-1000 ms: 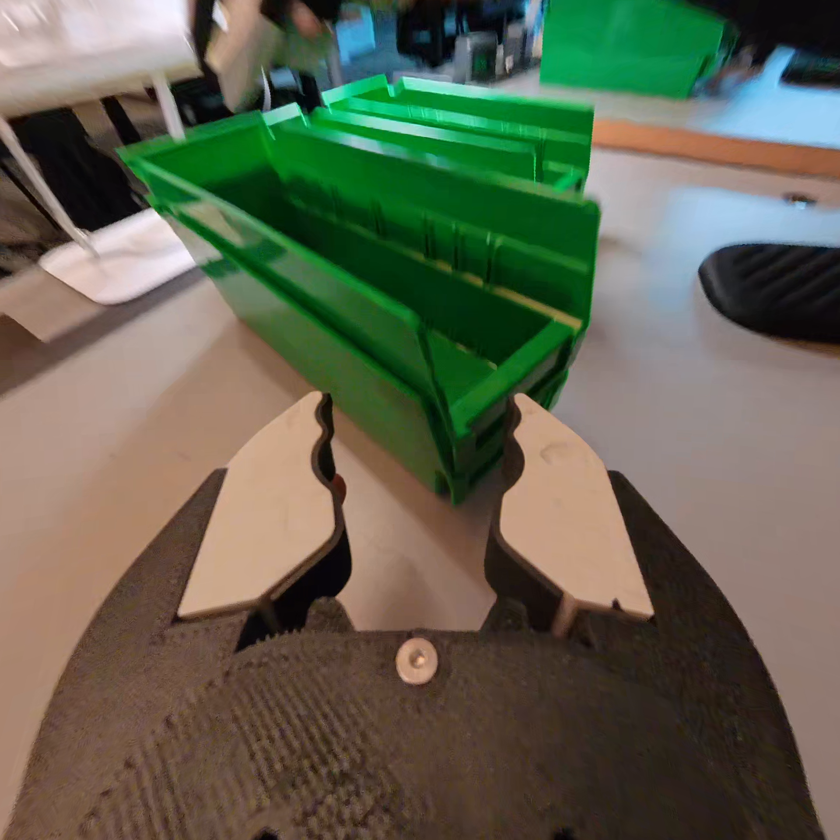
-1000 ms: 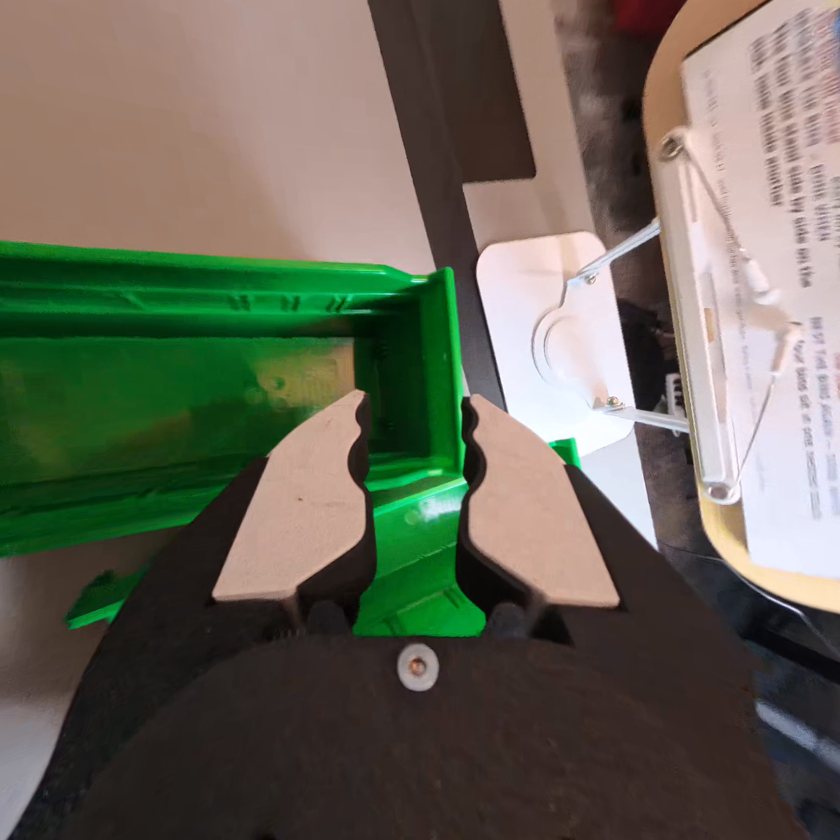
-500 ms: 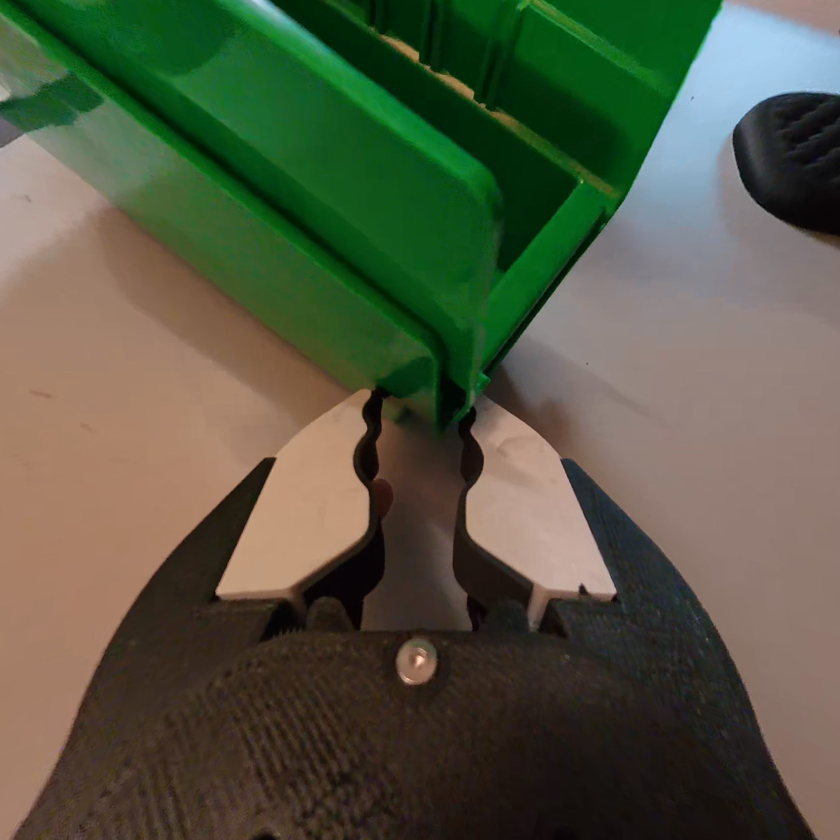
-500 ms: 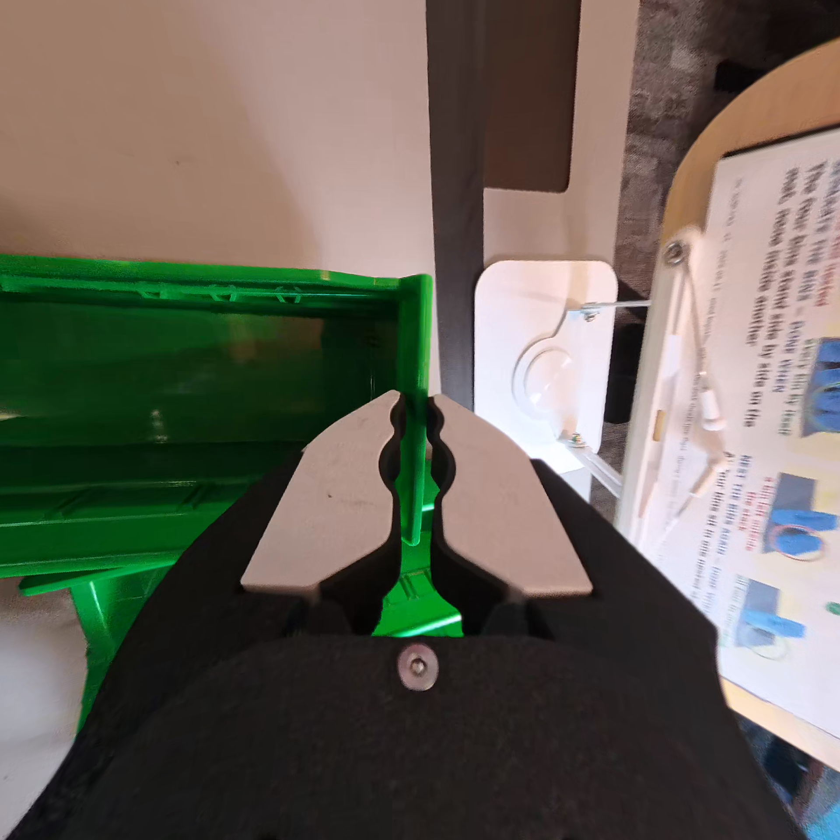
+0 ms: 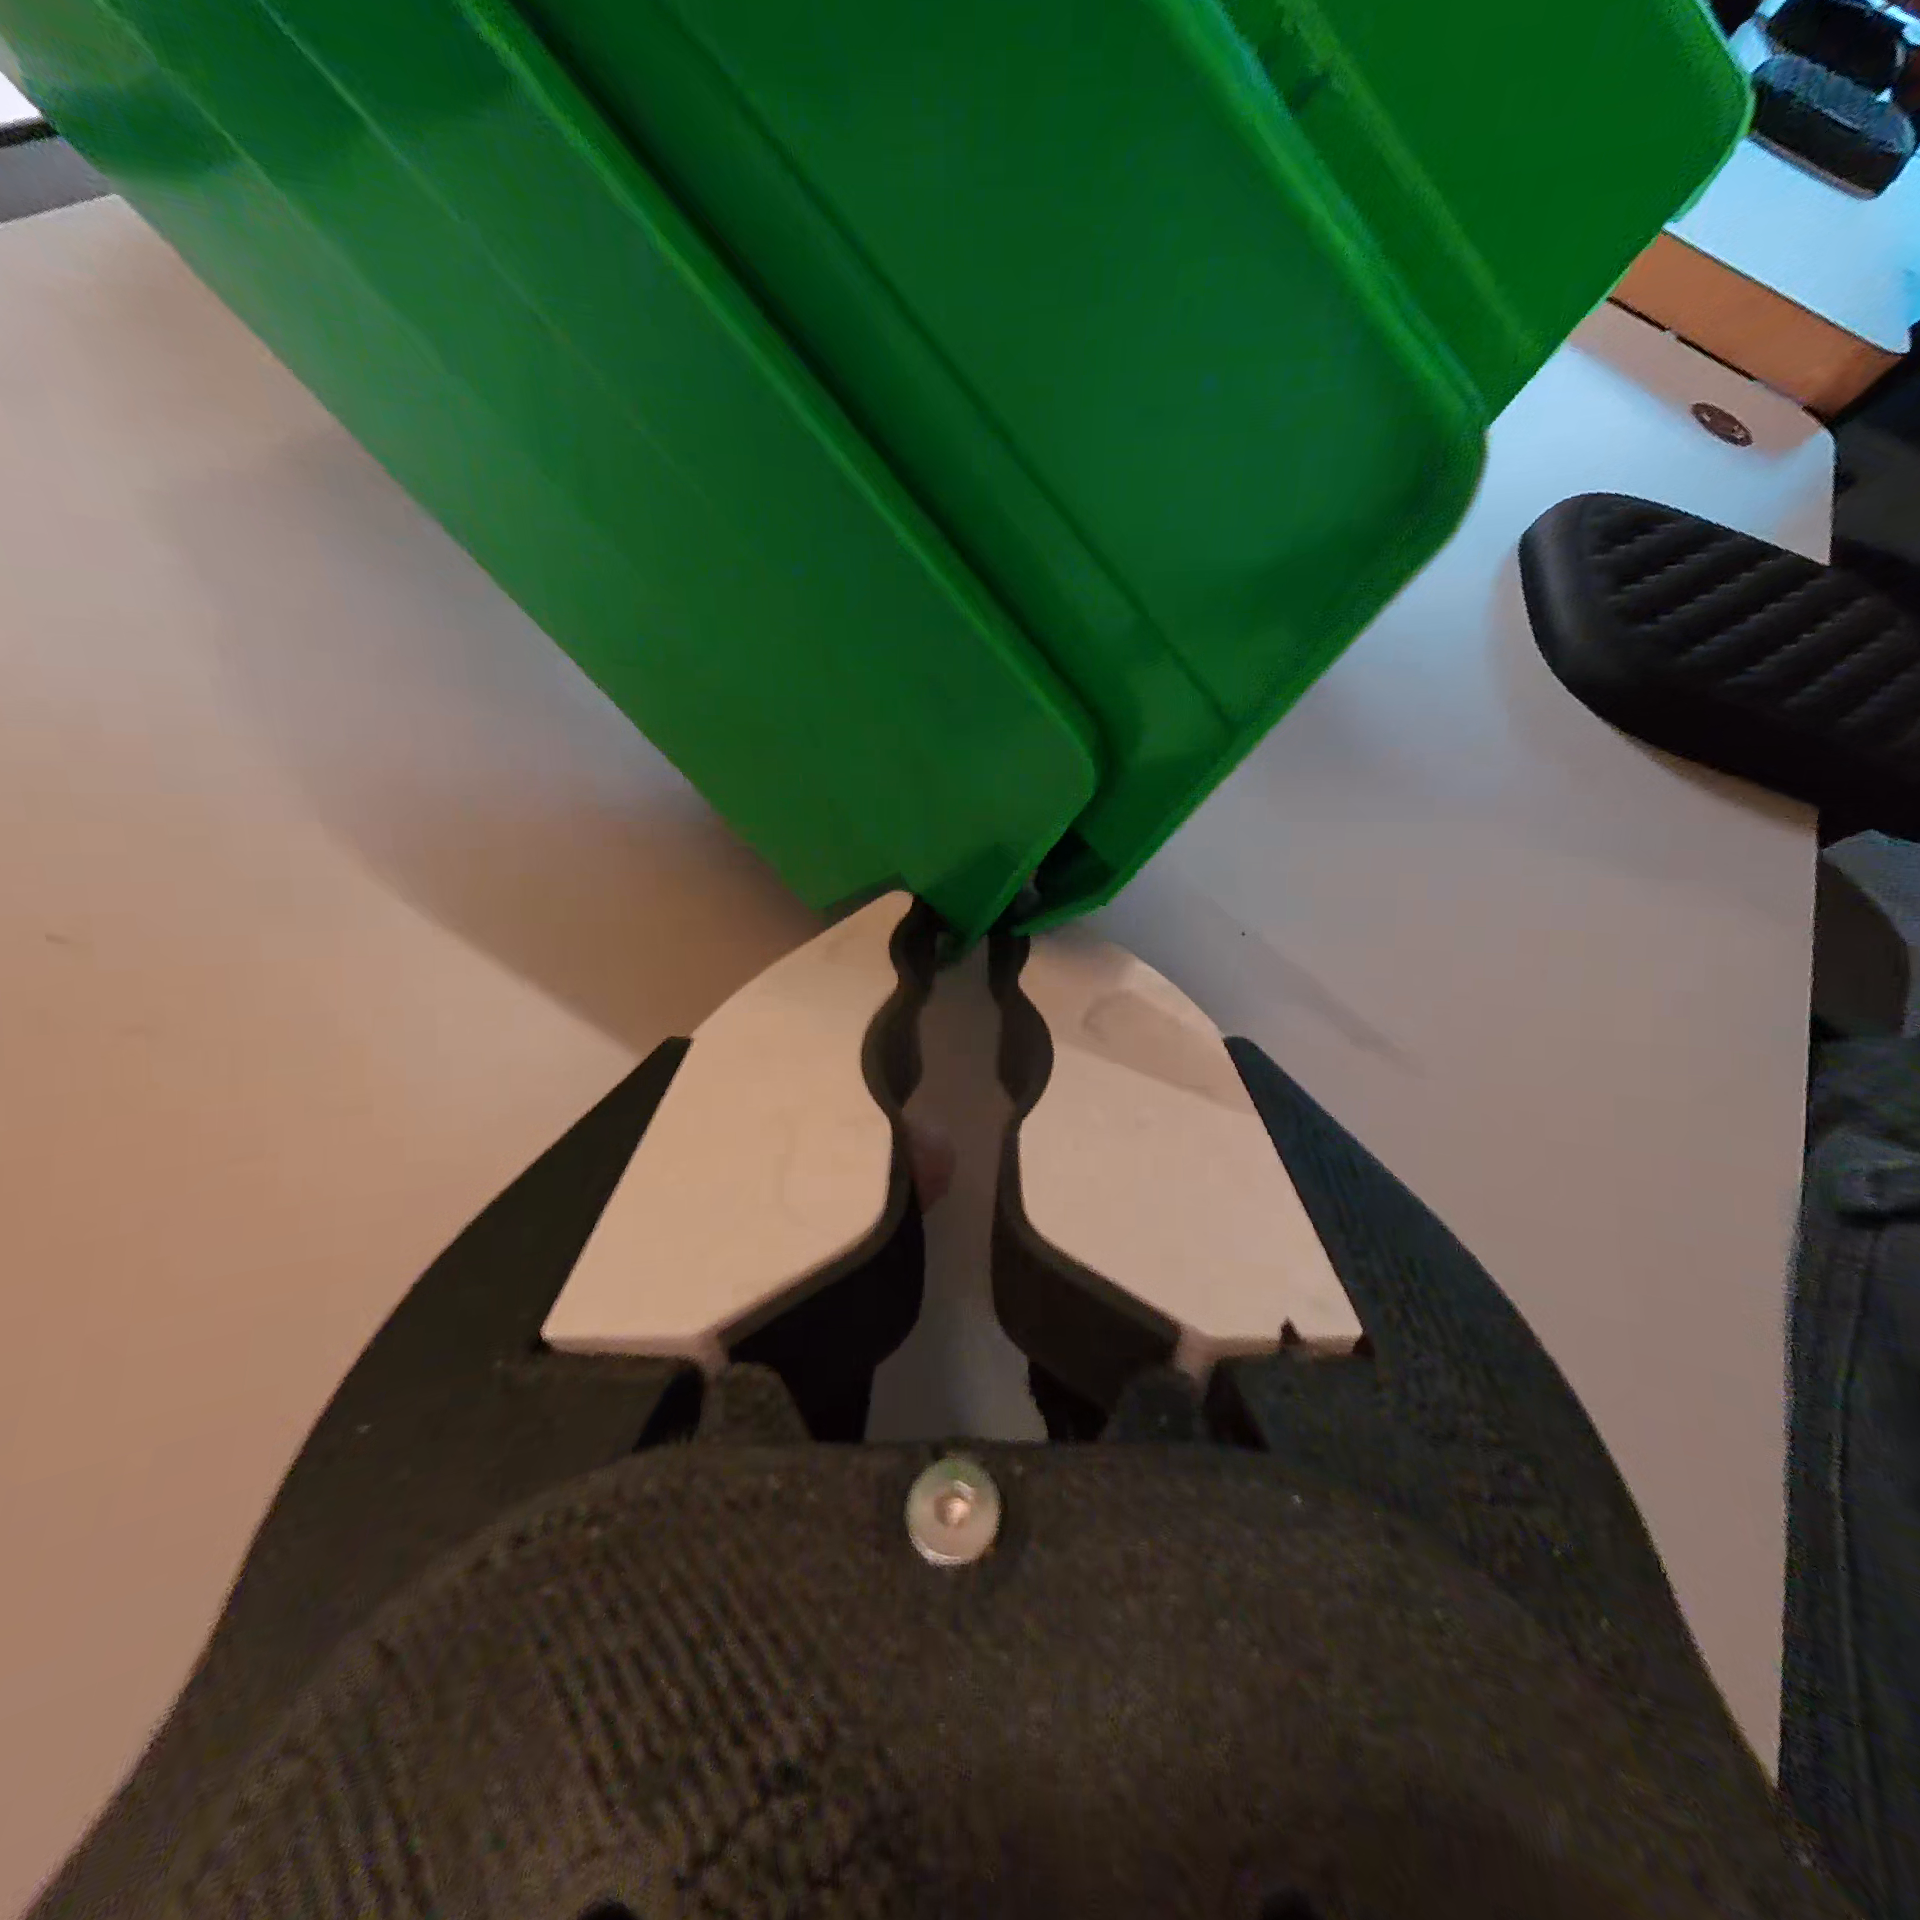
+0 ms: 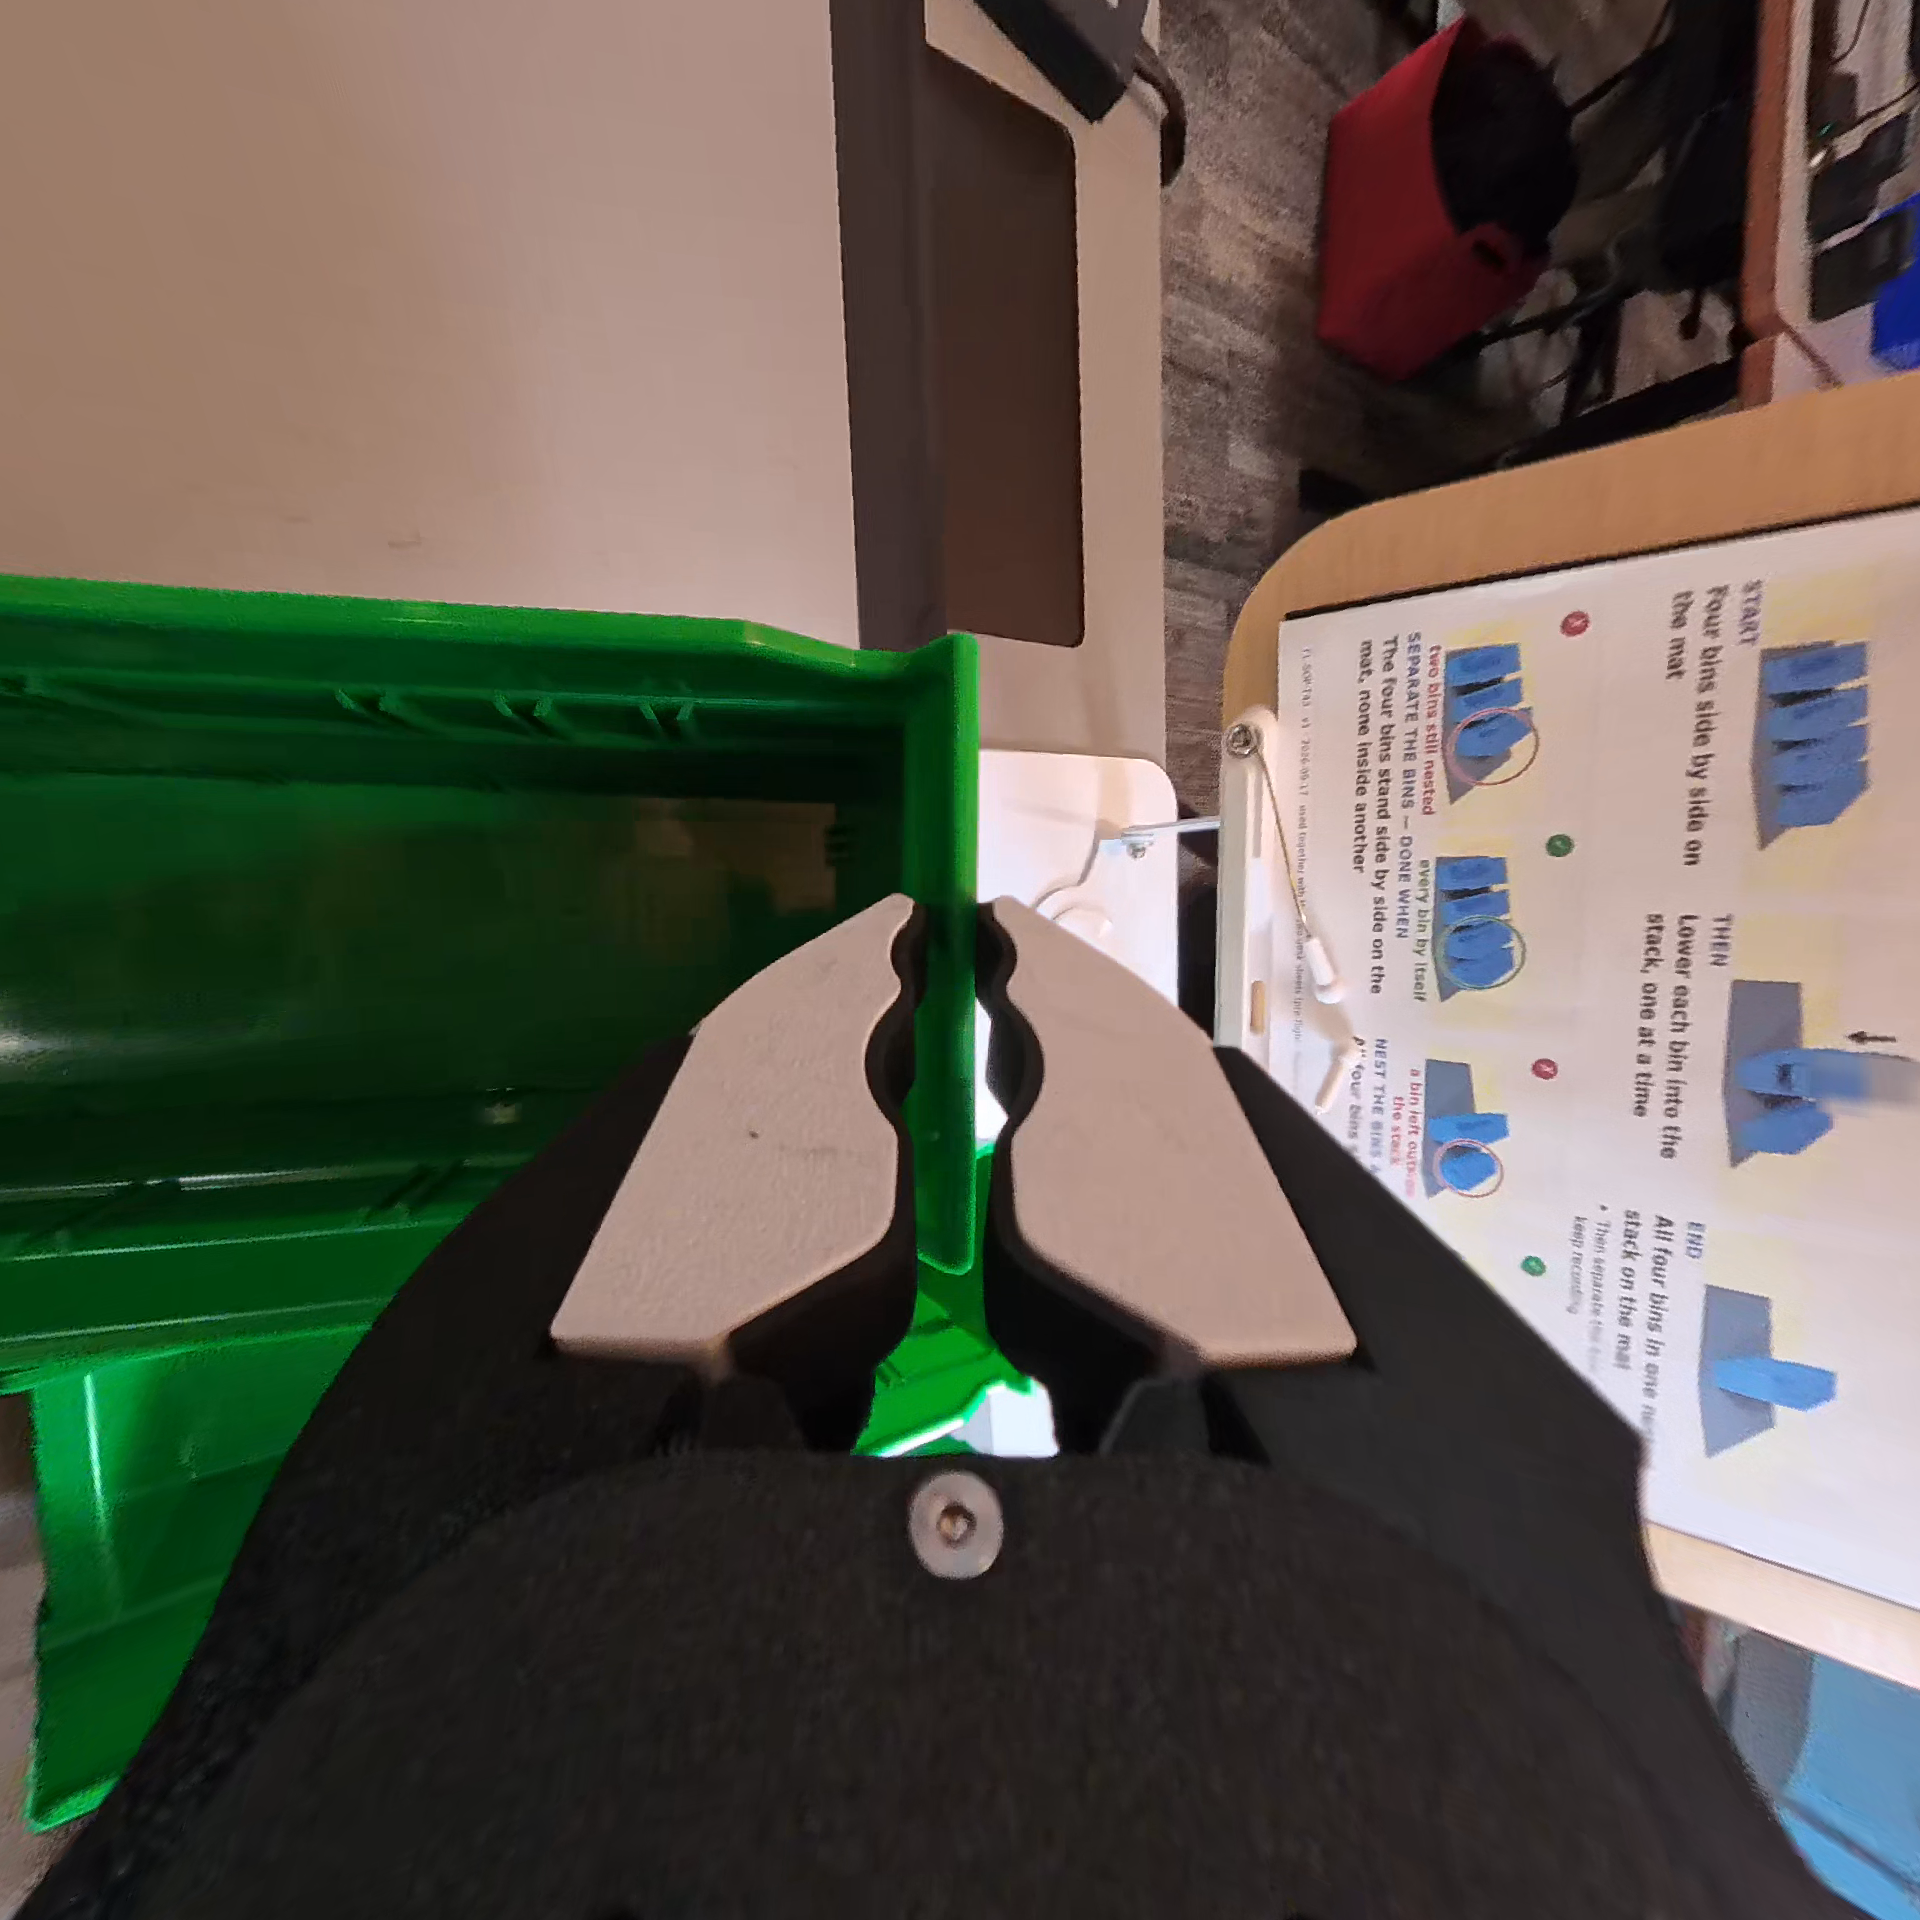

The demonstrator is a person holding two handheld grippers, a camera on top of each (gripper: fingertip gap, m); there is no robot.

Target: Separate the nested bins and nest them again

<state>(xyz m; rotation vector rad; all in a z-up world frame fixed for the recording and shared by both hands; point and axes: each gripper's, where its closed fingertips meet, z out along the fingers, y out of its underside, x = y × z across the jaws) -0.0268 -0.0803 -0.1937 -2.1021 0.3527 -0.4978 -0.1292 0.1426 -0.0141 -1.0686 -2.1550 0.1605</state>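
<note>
A long green bin (image 5: 727,436) fills the top of the left wrist view, raised and tipped so that its side and underside face the camera. My left gripper (image 5: 961,930) is shut on the lip at the bin's near lower corner. In the right wrist view I look down into the green bin (image 6: 416,935). My right gripper (image 6: 948,935) is shut on its upright end wall, one finger inside and one outside. Another green bin (image 6: 114,1558) lies below it at the lower left, mostly hidden.
The beige table (image 5: 260,883) lies under the bins. A black ribbed object (image 5: 1714,644) lies at its right edge. A printed sheet on a wooden board (image 6: 1714,1039) and a white stand base (image 6: 1081,821) are beyond the table edge, with a red bag (image 6: 1434,208) on the floor. The grippers' ends are close to 30 cm from one another. Measured from the fingertips, the black ribbed object (image 5: 1714,644) is 30 cm or so from the left gripper and 50 cm from the right.
My left gripper has closed in on the bin's near corner and shut on it. My right gripper has shut on the end wall. The bin has risen and tipped, showing its underside.
</note>
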